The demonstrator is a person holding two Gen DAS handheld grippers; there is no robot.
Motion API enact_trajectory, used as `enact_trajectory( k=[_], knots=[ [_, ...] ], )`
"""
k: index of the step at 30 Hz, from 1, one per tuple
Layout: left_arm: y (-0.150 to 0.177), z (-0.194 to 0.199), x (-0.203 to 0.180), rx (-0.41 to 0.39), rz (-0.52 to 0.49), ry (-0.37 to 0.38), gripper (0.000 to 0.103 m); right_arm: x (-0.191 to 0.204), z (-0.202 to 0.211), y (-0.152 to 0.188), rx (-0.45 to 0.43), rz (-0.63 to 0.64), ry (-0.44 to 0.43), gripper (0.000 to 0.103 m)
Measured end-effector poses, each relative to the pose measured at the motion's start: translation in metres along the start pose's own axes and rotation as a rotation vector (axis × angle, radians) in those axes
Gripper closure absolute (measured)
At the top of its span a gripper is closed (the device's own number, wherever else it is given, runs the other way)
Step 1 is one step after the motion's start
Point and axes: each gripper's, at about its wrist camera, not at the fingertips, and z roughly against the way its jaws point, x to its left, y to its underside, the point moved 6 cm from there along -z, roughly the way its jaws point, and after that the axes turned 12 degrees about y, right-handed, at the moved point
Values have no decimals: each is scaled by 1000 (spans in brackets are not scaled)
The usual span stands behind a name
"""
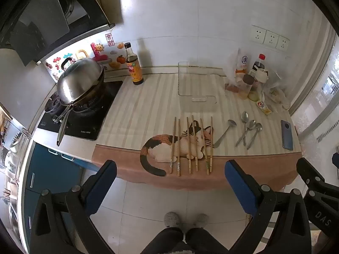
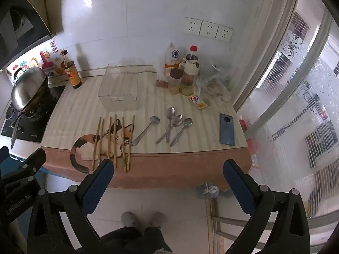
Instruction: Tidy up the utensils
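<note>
Striped cloth covers our tabletop (image 1: pixel 148 105), and its brown border hangs over the near edge, just ahead of both grippers. We hold the left gripper (image 1: pixel 169 177) and the right gripper (image 2: pixel 168 176) back from that edge, above the floor, fingers spread wide and gripping nothing. Open cloth lies between the stove (image 1: pixel 80 114) on the left and the clear plastic bin (image 1: pixel 197 84), and more between the bin and the utensils in front of it.

Six wooden chopsticks (image 1: pixel 190 144) lie side by side across the printed cat (image 1: pixel 169 146), their near ends reaching over the edge onto the hanging border. To their right we count one ladle (image 1: pixel 225 132) and three metal spoons (image 1: pixel 249 131); two of the spoons cross at the handles. A blue phone (image 1: pixel 287 135) sits near the right edge.

In the right wrist view our left finger (image 2: pixel 97 186) covers the near tips of some chopsticks. The bin is transparent and hard to trace; it seems empty. Behind it, right, bottles and bags (image 2: pixel 186 74) crowd together, and we cannot count them surely. One dark sauce bottle (image 1: pixel 133 65) stands alone by the lidded wok (image 1: pixel 80 82). Our slippers (image 1: pixel 185 220) show below.
</note>
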Motion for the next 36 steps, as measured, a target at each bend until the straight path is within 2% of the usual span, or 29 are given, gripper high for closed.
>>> enact_trajectory(
  k=[36],
  knots=[
    [-4, 1, -8, 1, -5, 10, 0, -5, -6, -3, 10, 1, 0, 0]
  ],
)
